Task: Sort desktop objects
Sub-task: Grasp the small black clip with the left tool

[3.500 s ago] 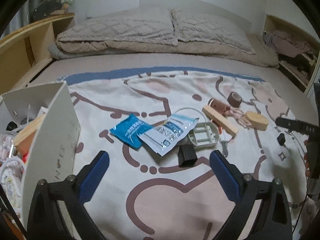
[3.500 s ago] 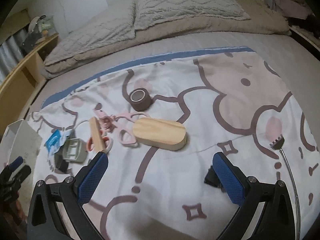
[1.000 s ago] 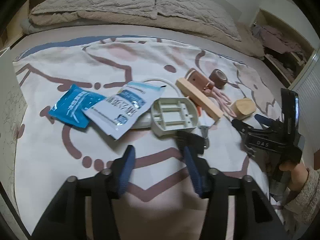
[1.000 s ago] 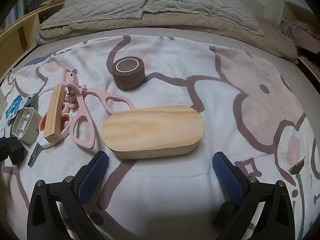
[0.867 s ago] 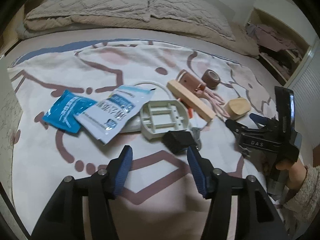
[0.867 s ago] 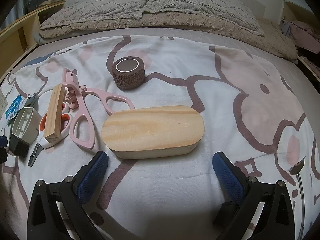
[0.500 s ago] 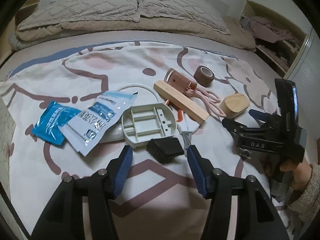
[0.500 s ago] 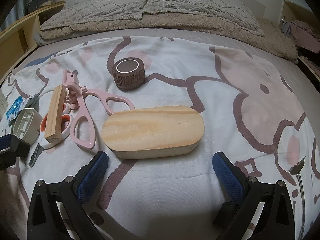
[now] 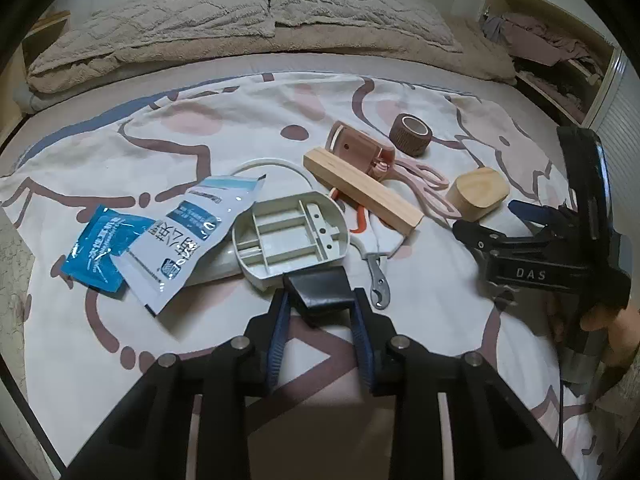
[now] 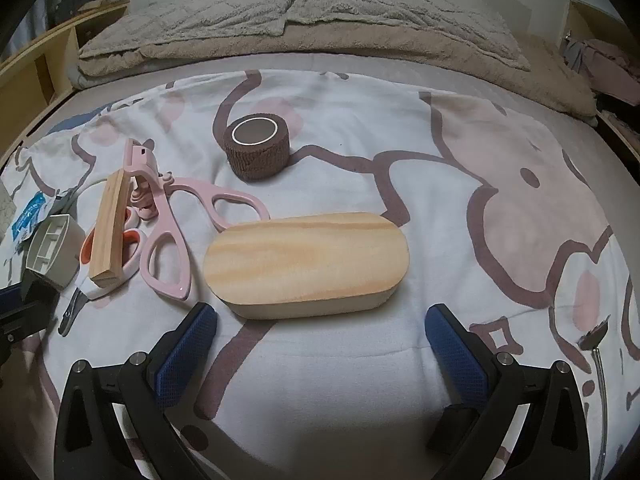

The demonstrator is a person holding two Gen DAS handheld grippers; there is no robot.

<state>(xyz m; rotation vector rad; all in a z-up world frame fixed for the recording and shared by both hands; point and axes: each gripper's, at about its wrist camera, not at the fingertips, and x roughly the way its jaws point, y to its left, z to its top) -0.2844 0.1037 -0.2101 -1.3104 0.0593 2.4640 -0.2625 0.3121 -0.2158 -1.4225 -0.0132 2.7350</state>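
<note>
Two blue-padded fingers of the left gripper (image 9: 320,300) are pinched in against the sides of a small black block (image 9: 322,289), jaws narrowed right down onto it, the block sitting just at their tips on the patterned bedspread (image 9: 240,132). Right behind the block, touching or nearly so, lies the beige plastic tray (image 9: 290,236), open side up with its ribs showing. To the tray's left a white sachet (image 9: 192,240) overlaps a blue sachet (image 9: 98,254), and a white cable (image 9: 272,166) loops behind them. On the tray's right a small pair of orange-and-white scissors (image 9: 374,254) pokes its metal tip out toward the gripper, and a wooden stick (image 9: 362,192) lies slanted across it. Over to the right gripper (image 10: 320,332): jaws spread wide and holding nothing, one blue pad off each end of the oval wooden block (image 10: 306,264), which lies flat on the cover just ahead of the fingertips and between their lines, apart from both pads. Left of that block lie the pink scissors (image 10: 168,220), handles toward the camera, with the wooden stick resting over the orange-handled pair beside them. Further back stands a brown roll of wrap (image 10: 256,152), upright on its end, well clear of the block. At the far right edge a metal wand with a toothed head (image 10: 596,340) rests on the spread. Beyond it all, grey pillows (image 10: 320,4) lie at the head of the bed.
</note>
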